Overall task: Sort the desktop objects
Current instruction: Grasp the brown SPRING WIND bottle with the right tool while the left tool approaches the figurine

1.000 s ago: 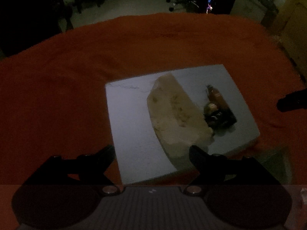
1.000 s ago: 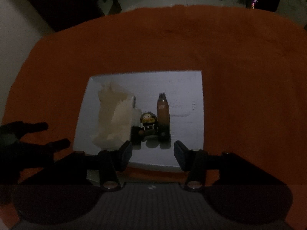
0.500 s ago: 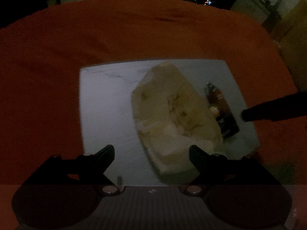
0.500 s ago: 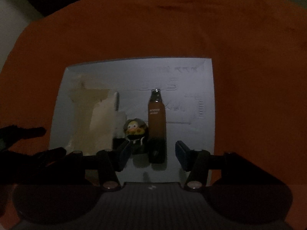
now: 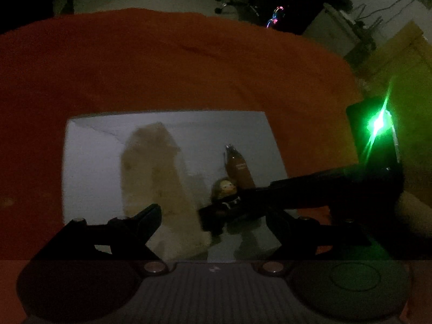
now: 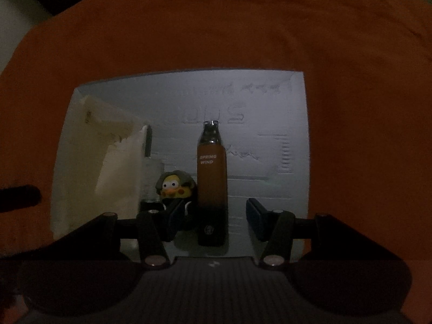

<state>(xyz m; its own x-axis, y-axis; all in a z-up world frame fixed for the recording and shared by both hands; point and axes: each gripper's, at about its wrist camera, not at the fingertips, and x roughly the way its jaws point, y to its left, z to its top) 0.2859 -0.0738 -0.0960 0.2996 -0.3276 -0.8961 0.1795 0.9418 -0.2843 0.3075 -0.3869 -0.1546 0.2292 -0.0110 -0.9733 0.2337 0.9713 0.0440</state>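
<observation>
On a white board [image 6: 270, 108] lie a brown bottle [image 6: 212, 172] marked SPRING WIND, a small duck figure [image 6: 174, 187], a clear little vial [image 6: 151, 178] and a crumpled cream tissue [image 6: 105, 162]. My right gripper [image 6: 214, 220] points down over the bottle's base. Its jaws are closing, with gaps on both sides of the bottle and no pad touching it. My left gripper [image 5: 214, 216] hovers over the board's near edge, its jaws closing too, astride the tissue's [image 5: 156, 178] lower end without pressing it. In the left wrist view the right gripper's dark fingers hide part of the duck [image 5: 224, 189].
An orange cloth [image 6: 216, 27] covers the table all around the board. A green light [image 5: 378, 124] glares from the right gripper's body. Beyond the table's far edge are bare floor and a chair base [image 5: 229, 0]. A left finger [image 6: 19, 198] shows at the left edge.
My right gripper has come down close over the bottle and duck, which loom larger. The left gripper has slid across the board, and the right gripper now reaches into its view.
</observation>
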